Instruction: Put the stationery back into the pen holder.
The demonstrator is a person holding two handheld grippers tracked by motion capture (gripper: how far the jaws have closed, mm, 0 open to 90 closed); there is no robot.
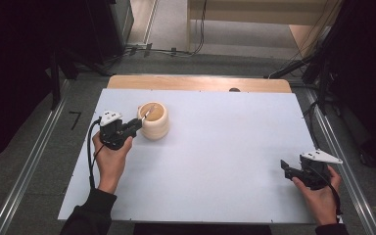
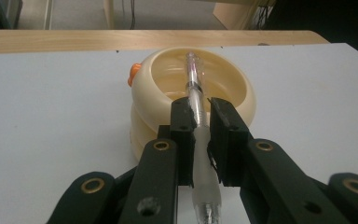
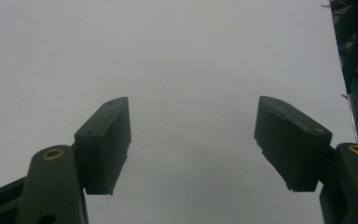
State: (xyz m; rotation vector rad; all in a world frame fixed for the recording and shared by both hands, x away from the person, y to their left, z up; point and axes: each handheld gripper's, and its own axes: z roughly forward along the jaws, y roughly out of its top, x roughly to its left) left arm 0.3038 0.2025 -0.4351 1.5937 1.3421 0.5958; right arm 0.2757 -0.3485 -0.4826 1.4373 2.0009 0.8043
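A cream, ring-stacked cup [image 1: 154, 121] stands on the white table [image 1: 215, 147] at the back left; an orange knob [image 2: 134, 73] sticks out of its left side. My left gripper [image 1: 136, 123] is shut on a clear pen [image 2: 198, 112], whose far end reaches over the cup's rim [image 2: 200, 95] and into the hollow. The pen's frosted grip runs back between the jaws. At the table's right edge my right gripper [image 1: 285, 168] is open, its jaws wide apart above bare table [image 3: 191, 93] with nothing between them.
A strip of wooden tabletop [image 1: 198, 83] shows behind the white sheet. Metal rails [image 1: 29, 166] run along both sides on the grey floor, cables [image 1: 166, 50] lie at the back, and dark stands [image 1: 323, 73] crowd the right.
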